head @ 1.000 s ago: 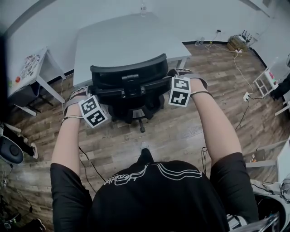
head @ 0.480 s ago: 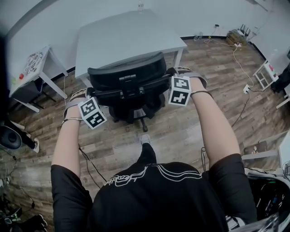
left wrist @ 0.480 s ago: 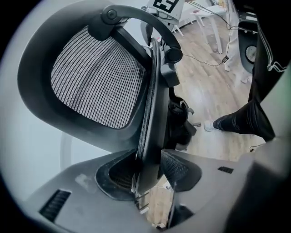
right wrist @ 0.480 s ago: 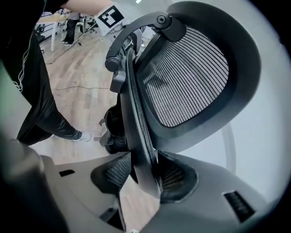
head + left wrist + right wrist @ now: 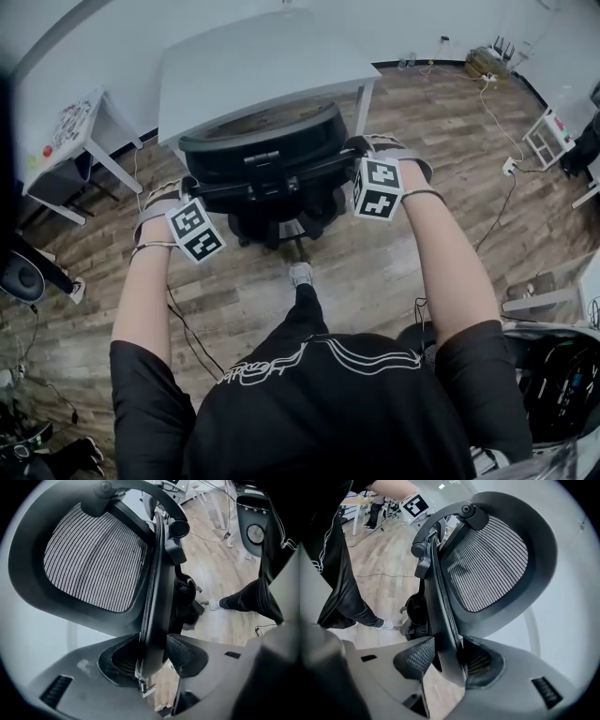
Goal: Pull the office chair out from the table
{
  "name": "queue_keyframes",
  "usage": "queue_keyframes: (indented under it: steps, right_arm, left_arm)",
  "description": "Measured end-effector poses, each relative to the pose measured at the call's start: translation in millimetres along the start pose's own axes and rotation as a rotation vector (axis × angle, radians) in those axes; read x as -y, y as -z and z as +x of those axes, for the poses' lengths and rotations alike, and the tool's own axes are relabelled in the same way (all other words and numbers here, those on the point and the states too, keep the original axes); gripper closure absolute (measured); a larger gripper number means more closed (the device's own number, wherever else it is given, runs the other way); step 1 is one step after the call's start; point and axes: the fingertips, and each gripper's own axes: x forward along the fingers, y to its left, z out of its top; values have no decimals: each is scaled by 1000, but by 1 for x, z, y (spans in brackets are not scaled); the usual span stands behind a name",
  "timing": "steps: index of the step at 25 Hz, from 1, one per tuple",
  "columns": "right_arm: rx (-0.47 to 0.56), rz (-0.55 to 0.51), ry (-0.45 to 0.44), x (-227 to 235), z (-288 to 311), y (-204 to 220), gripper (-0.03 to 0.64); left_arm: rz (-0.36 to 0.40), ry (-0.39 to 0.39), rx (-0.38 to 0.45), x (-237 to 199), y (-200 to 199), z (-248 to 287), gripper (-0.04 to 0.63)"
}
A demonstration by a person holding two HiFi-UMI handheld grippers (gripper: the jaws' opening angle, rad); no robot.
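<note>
The black mesh-backed office chair stands in front of the white table, its backrest toward me. My left gripper is shut on the backrest's left edge. In the left gripper view the rim runs down between the pads of that gripper. My right gripper is shut on the right edge. In the right gripper view the rim sits between the pads of that gripper. The seat shows between the backrest and the table edge.
A small white side table stands at the left, and a black round device sits on the floor below it. Cables and a white rack lie at the right. My shoe is just behind the chair's base.
The chair has rolled back from the table toward me, with both grippers still on its backrest. More of the seat now shows beyond the backrest.
</note>
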Motion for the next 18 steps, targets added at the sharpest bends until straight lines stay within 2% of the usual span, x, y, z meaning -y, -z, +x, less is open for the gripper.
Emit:
queue_keyframes:
  steps: [5,14,18]
  right_arm:
    - [6,-1,-10,-22,-21,-6,411]
    - [18,13,-44,-59,-54,-21,414]
    - [19,17,-30,-72,-65,-26,416]
  left_arm:
    - [19,2,-14,14,8,-15,425]
    - [31,0,3,36,23,-36,423]
    - [26,-24,20,45,28,-46,422]
